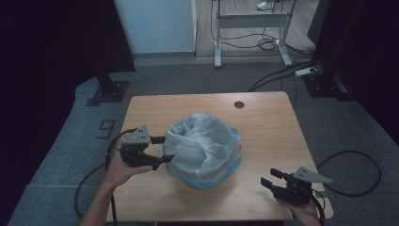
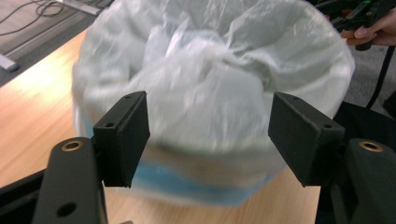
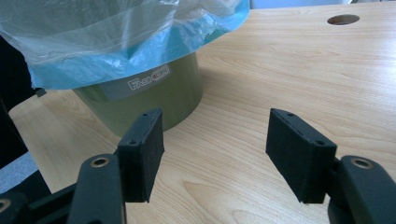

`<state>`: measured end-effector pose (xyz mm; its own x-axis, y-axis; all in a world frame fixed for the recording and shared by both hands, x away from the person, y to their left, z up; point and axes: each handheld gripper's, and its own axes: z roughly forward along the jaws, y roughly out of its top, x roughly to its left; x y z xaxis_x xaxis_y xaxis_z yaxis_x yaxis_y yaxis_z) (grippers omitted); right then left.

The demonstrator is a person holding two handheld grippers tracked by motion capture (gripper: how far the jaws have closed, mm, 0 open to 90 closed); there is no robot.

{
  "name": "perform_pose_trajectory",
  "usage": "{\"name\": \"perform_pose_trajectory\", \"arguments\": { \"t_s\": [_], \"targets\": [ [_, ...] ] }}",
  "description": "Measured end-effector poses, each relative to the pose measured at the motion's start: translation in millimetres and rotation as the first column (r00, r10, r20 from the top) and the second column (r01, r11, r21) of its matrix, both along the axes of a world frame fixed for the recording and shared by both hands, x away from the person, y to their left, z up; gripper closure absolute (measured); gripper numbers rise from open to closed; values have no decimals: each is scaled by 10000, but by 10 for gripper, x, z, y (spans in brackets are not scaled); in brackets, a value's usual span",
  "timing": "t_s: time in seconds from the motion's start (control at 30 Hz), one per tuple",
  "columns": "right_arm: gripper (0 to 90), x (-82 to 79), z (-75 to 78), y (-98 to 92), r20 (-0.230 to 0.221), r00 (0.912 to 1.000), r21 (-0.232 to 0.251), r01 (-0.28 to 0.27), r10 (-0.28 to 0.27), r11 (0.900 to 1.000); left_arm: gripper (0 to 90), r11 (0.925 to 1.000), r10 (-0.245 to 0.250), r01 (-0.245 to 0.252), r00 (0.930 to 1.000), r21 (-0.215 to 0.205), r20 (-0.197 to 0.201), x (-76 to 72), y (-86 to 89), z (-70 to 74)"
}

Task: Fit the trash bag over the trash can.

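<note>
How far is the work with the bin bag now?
Done: the bag lines the green bin, its edge folded over the rim. In hand: the open left gripper is at the bag's edge. Left: unclear; the open right gripper holds nothing.

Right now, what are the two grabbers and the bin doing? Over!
Left gripper open, jaws at the bag's near rim. Right gripper open, off to the side, holding nothing. Bin upright mid-table, bag folded over its top. Nothing in the way.
</note>
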<state>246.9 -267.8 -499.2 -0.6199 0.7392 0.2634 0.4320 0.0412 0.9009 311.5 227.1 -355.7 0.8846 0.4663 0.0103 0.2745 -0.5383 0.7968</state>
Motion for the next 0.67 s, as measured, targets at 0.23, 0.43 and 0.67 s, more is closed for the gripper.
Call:
{"name": "perform_pose_trajectory", "arguments": {
  "t_s": [0.23, 0.43, 0.67],
  "targets": [
    [359, 10, -14, -36, -46, 9999, -6, 143, -143, 9999, 294, 9983, 464, -472, 9986, -328, -250, -109, 243, -229],
    [359, 19, -18, -33, -75, 9998, -32, 163, -163, 9999, 294, 9964, 711, -730, 9964, -420, -455, -134, 357, -351],
    [357, 29, -22, -23, -54, 9999, -115, 150, -151, 9998, 288, 9958, 782, -806, 9954, -429, -551, -118, 356, -399]
  ]
}}
